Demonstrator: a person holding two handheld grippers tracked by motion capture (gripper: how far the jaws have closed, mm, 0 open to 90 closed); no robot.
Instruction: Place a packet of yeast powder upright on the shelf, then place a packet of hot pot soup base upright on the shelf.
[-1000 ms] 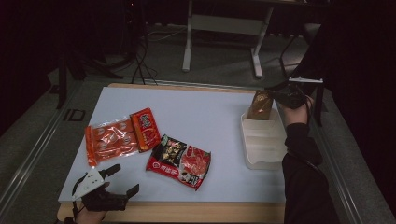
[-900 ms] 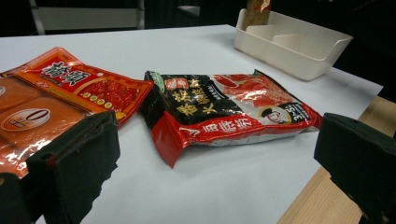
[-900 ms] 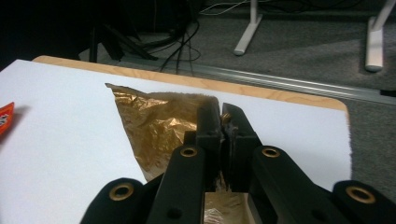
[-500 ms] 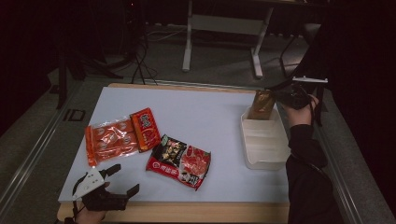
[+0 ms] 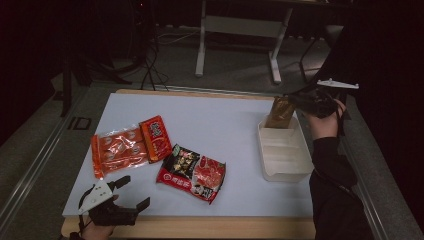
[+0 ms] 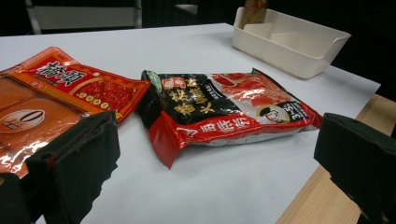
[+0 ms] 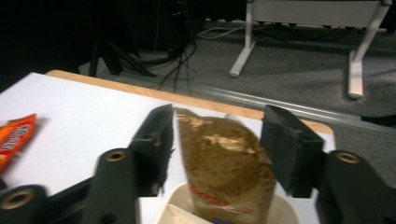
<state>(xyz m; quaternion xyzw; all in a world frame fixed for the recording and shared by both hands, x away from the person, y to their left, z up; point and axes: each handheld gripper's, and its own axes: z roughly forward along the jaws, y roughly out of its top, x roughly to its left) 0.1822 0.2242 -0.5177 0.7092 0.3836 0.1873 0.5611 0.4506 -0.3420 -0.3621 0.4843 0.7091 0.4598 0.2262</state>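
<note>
Right gripper [image 7: 215, 149] has just been opening its jaws: the tall brown foil pouch [image 7: 224, 172] sits between them, right pad clear of it. Pouch stands upright in the far compartment of the white plastic bin [image 5: 285, 165], so placement looks complete. Left gripper [image 5: 131, 192] rests open near the red-and-black snack packet [image 6: 224, 109], likely next.

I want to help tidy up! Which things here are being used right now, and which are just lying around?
In use:
brown pouch, standing in the white bin
right tongs, just opened, pouch between the jaws

Lying about:
orange packet
black-and-red packet
left tongs, open over the table edge
</note>
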